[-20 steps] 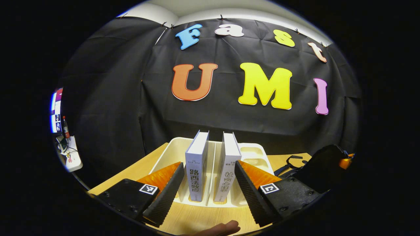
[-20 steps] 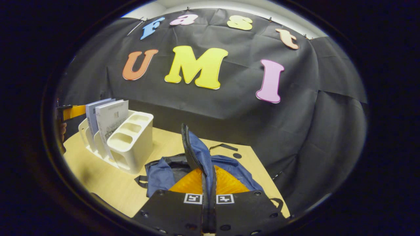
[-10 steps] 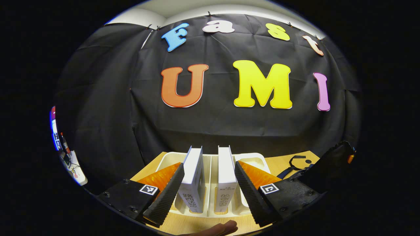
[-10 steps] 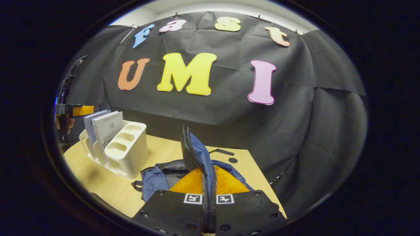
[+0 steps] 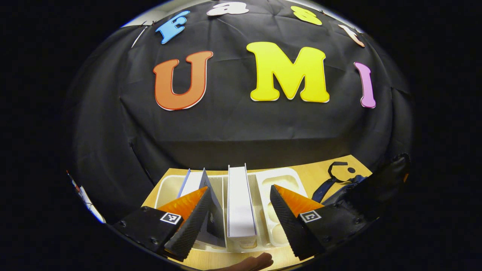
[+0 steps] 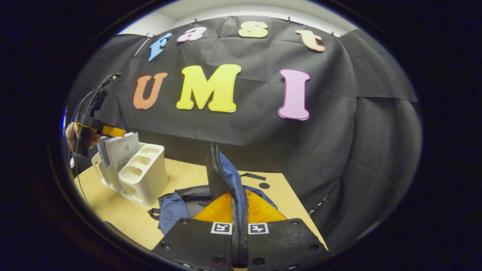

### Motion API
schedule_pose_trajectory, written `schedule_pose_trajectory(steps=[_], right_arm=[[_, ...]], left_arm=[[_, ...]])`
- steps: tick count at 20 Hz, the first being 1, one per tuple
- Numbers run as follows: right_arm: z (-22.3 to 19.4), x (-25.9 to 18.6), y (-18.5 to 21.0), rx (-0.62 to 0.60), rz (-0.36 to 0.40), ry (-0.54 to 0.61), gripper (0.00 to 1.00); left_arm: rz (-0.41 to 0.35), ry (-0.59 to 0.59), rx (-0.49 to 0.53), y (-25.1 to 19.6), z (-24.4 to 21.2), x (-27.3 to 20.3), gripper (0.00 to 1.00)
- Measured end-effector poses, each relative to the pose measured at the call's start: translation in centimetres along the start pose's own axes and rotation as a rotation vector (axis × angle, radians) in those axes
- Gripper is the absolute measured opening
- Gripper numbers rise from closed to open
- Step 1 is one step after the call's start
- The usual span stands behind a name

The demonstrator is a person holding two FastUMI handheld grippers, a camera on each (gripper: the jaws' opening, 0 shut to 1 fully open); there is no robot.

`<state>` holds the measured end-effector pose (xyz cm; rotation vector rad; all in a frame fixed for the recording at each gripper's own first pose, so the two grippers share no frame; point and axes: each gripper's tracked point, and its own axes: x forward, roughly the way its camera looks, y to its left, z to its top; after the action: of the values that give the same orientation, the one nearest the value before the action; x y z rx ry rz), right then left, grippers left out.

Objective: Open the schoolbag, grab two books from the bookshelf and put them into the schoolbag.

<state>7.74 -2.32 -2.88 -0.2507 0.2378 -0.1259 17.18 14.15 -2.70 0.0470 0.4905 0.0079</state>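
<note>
Books first: from the left gripper view I look down on two of them standing in the white bookshelf point(image 5: 167, 188) on the wooden table point(image 5: 320, 175), the left book point(image 5: 196, 180) leaning at about 11 o'clock and the right book point(image 5: 239, 203) upright at 12. My left gripper point(image 5: 241, 222) is spread wide, straddling both books from above; its fingers point(image 5: 188, 227) are beside the covers, but I cannot tell whether they touch. A fingertip point(image 5: 252, 261) of the hand shows at 6 o'clock. The schoolbag point(image 5: 361, 188) lies at 3 o'clock. In the right gripper view, my right gripper point(image 6: 239, 229) is clamped on the schoolbag's flap point(image 6: 222, 177), holding it upright, zipper edge facing me. The bookshelf point(image 6: 145, 177) sits at 9 o'clock, with the left gripper point(image 6: 109, 131) over its books.
</note>
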Motion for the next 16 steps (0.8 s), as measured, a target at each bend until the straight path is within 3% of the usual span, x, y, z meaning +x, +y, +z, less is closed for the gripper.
schedule_pose_trajectory(steps=[11,16], right_arm=[[-0.9,0.8,-0.6,-0.005,0.041,-0.009,0.01],[-1.6,1.0,-0.8,-0.001,0.053,-0.005,0.01]], left_arm=[[0.016,0.294,0.096,-0.6,-3.2,4.3,0.98],[0.026,0.434,0.054,-0.1,-5.7,5.3,0.85]])
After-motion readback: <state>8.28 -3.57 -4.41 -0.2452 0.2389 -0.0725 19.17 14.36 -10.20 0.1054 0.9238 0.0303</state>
